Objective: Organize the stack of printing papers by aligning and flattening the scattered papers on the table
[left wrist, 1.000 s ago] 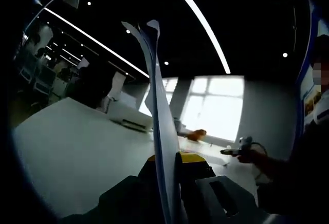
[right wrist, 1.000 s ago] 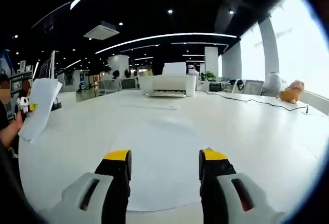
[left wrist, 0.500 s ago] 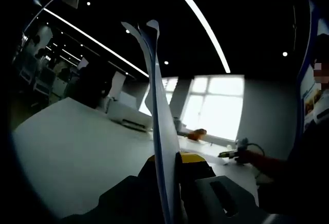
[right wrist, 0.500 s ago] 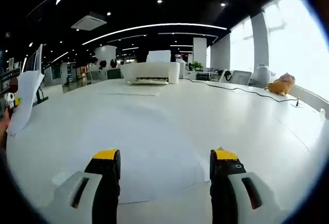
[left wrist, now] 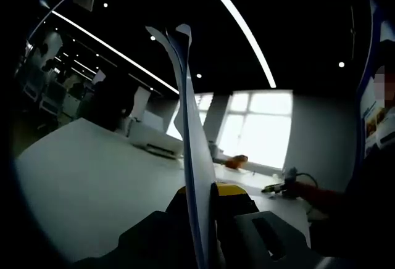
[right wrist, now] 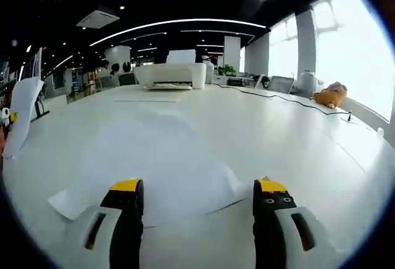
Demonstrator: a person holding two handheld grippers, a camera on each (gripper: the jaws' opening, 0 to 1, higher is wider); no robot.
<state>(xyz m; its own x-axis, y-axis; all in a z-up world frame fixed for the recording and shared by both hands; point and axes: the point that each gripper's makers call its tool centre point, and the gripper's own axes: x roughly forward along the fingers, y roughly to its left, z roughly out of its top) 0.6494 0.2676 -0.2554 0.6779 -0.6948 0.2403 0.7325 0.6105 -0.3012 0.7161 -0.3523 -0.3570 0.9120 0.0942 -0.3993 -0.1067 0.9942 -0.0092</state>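
Observation:
In the left gripper view my left gripper [left wrist: 202, 190] is shut on a sheaf of white printing papers [left wrist: 190, 127], which stands edge-on and upright above the white table [left wrist: 80, 182]. The right gripper [left wrist: 281, 186] shows small at the right of that view, held by a hand. In the right gripper view my right gripper [right wrist: 196, 189] is open just above loose white sheets [right wrist: 154, 176] lying flat and askew on the table [right wrist: 296, 133]. The held sheaf [right wrist: 21, 121] appears at the far left of that view.
A white printer [right wrist: 170, 74] stands at the far end of the table, with a black cable [right wrist: 278, 98] running right toward an orange soft toy [right wrist: 328, 95]. Bright windows are on the right. A person's sleeve [left wrist: 361, 201] sits at the right of the left gripper view.
The right gripper's view has advanced and dipped toward the loose sheets, whose near edges and left corner now show. The left gripper and its sheaf have barely moved.

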